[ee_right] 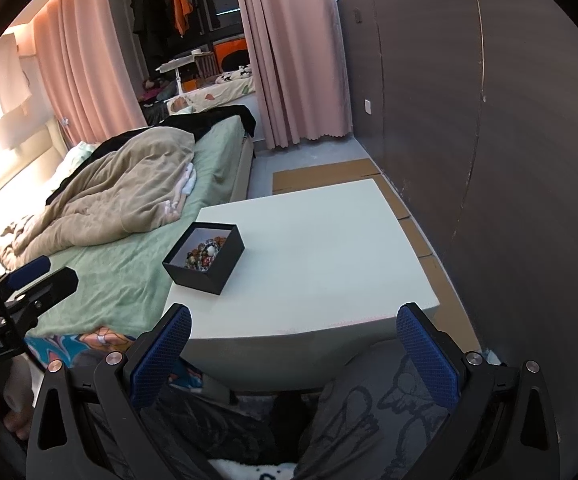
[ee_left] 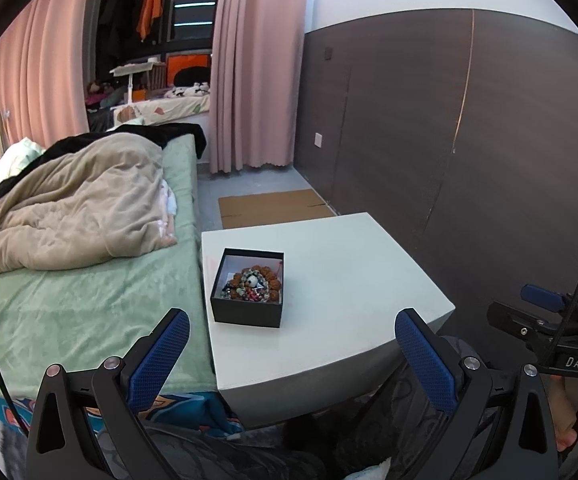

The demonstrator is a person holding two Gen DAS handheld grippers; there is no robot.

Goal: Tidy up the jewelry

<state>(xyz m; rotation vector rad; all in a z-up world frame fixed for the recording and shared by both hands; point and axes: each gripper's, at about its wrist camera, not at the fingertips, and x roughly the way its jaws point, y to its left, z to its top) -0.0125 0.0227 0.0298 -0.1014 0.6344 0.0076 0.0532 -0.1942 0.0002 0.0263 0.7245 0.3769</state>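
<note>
A black open box point(ee_left: 247, 309) point(ee_right: 205, 270) stands on the left part of a white table point(ee_left: 349, 280) point(ee_right: 321, 248). Inside lie several beaded bracelets point(ee_left: 253, 283) point(ee_right: 205, 255), brown, green and dark, with one white bead. My left gripper point(ee_left: 291, 354) is open, held low in front of the table's near edge, nothing between its blue pads. My right gripper point(ee_right: 293, 354) is open too, just short of the table's near edge and empty. Each gripper also shows in the other's view, the right gripper point(ee_left: 545, 308) at the right edge, the left gripper point(ee_right: 37, 276) at the left edge.
A bed point(ee_left: 89, 292) with a green sheet and a beige blanket point(ee_left: 77, 208) runs along the table's left side. A dark panelled wall point(ee_left: 469, 140) stands to the right. Flat cardboard point(ee_left: 273, 206) lies on the floor behind the table. The person's patterned trouser legs point(ee_right: 369, 408) are below the grippers.
</note>
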